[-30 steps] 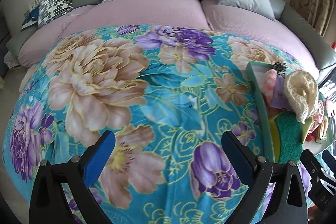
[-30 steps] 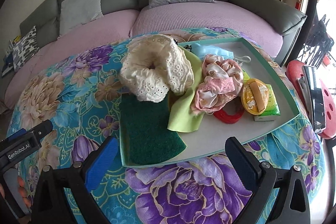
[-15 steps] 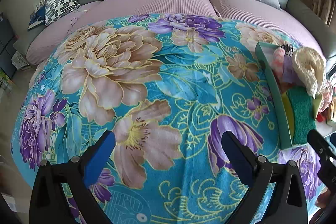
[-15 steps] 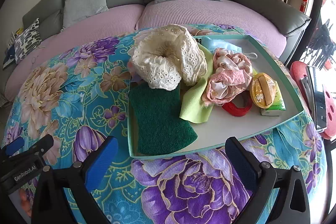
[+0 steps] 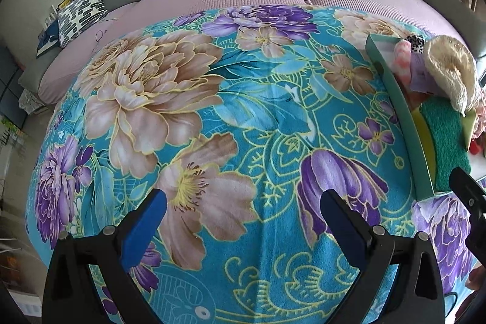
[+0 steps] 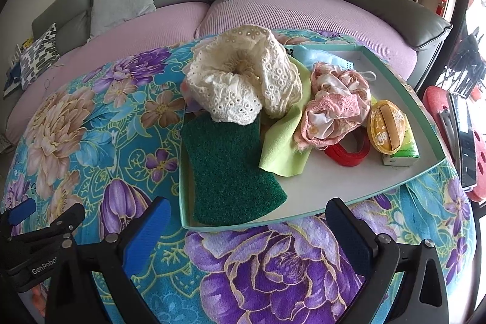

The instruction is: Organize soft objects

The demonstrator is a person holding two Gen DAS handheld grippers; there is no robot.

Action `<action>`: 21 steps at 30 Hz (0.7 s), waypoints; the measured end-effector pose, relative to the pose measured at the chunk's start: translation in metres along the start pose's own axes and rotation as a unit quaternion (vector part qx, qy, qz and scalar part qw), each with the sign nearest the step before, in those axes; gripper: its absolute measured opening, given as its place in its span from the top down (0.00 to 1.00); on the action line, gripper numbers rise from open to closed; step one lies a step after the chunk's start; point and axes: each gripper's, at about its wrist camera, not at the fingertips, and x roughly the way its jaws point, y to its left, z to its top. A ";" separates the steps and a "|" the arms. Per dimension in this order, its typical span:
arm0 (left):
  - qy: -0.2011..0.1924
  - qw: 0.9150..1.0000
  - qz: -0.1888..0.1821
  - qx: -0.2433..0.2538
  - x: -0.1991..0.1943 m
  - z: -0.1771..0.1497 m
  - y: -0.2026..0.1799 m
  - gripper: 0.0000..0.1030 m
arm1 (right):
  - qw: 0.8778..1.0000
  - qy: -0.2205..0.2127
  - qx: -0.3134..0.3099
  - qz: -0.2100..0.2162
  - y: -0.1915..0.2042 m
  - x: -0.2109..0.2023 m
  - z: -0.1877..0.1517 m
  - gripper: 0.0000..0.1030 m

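Both tools are spread wide and carry nothing: the right gripper [image 6: 246, 228] hangs low at the bottom of its frame with its blue pads just short of the near rim of the teal tray [image 6: 404, 187]; the left gripper [image 5: 243, 220] hovers over bare floral blanket [image 5: 188, 99] at the bottom of its view, the tray only at the right edge there. All the soft things lie heaped in the tray: a dark green scouring pad [image 6: 231, 172] at lower centre, a cream lace scrunchie [image 6: 243, 81] above it, a lime cloth [image 6: 285, 144] beside that, a pink scrunchie [image 6: 334, 108] right of centre, a red band [image 6: 349, 152], a yellow sponge [image 6: 387, 126] atop a green packet [image 6: 404, 154]. This heap would suit a sort still to be laid out on the blanket, or a gathering into the tray already made; one cannot say which. Any grasp would, I judge, want the pads closing on a loose fold without dragging its neighbours.
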 end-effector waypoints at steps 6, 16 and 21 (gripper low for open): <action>-0.001 1.000 0.001 0.008 0.001 0.002 -0.004 0.02 | 1.000 -0.002 -0.001 -0.002 -0.002 0.001 0.000 0.00; 0.010 1.000 0.002 0.005 0.008 0.002 -0.002 0.02 | 1.000 0.005 0.010 -0.006 -0.011 0.005 -0.001 0.00; 0.009 1.000 0.002 0.002 0.008 0.002 0.000 0.02 | 1.000 0.003 0.010 -0.008 -0.013 0.003 -0.002 0.00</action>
